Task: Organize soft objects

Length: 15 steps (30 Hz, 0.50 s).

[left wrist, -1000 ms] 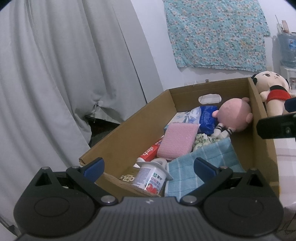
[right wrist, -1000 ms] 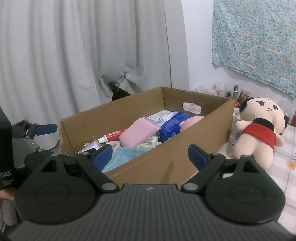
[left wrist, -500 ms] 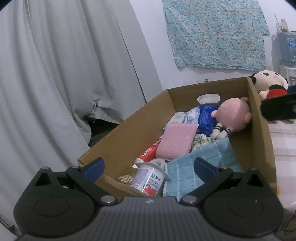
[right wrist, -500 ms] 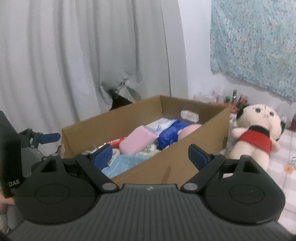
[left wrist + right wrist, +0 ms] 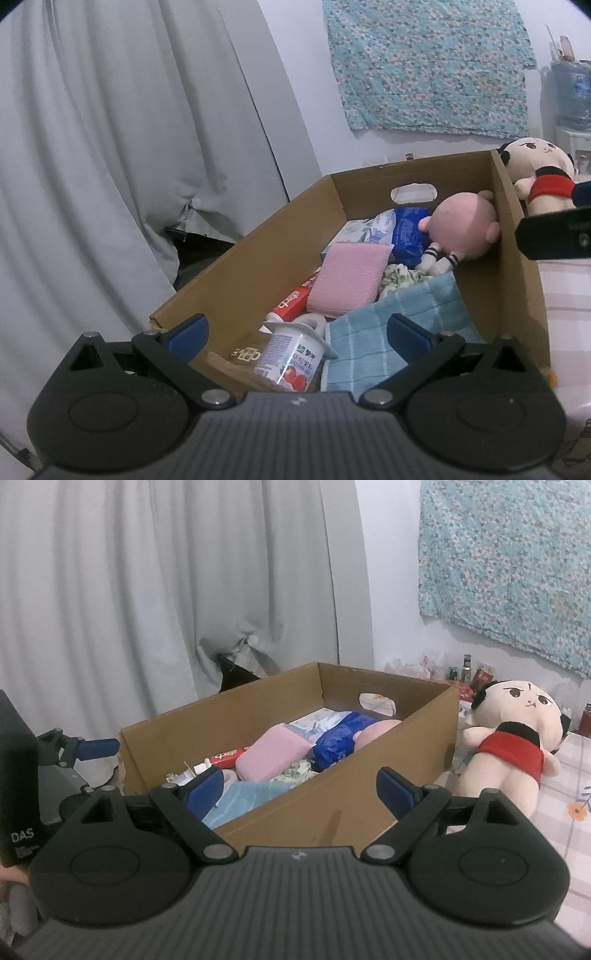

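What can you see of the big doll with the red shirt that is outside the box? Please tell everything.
The big doll is a plush toy of cream fabric with black hair, a drawn face with slanted eyes, and a red band-like shirt. It has short arms and stubby legs. It lies tilted outside the cardboard box, beside its right wall, on a checked cloth. No gripper touches it.

Dim, flat indoor light, soft shadows, slight blur, strong fisheye bending at edges, dark corners
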### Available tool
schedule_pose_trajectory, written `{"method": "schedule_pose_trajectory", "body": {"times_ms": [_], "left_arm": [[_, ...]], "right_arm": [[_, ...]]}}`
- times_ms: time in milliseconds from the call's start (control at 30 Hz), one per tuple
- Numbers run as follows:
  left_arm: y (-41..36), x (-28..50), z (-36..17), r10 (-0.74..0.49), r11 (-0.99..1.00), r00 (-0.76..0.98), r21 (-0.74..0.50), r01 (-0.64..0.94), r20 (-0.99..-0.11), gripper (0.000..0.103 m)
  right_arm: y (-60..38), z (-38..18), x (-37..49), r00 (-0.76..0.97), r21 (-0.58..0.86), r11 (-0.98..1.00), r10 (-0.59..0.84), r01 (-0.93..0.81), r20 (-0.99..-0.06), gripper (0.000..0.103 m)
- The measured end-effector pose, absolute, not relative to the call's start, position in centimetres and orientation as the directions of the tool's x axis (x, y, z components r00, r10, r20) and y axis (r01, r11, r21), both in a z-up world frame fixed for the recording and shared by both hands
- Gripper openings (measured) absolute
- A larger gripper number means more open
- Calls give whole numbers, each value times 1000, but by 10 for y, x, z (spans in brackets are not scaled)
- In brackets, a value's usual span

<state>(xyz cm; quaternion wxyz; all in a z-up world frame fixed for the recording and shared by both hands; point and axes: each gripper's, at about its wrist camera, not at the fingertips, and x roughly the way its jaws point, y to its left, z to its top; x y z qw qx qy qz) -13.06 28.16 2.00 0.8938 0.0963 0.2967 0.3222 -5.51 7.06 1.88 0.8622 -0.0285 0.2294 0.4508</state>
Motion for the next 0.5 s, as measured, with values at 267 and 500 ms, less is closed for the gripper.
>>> {"method": "schedule_pose_trajectory", "body": {"times_ms": [267,500], "left_arm": [[283,-132,21,645,763,608,364,-534,-463,103],[281,-130,20,655,756,600,386,-529,-460,103]], "right_arm": [[69,19,-55,497,149,597,761,-788,-417,90],[70,12,-46,475,202,599,763,-775,-439,90]]}}
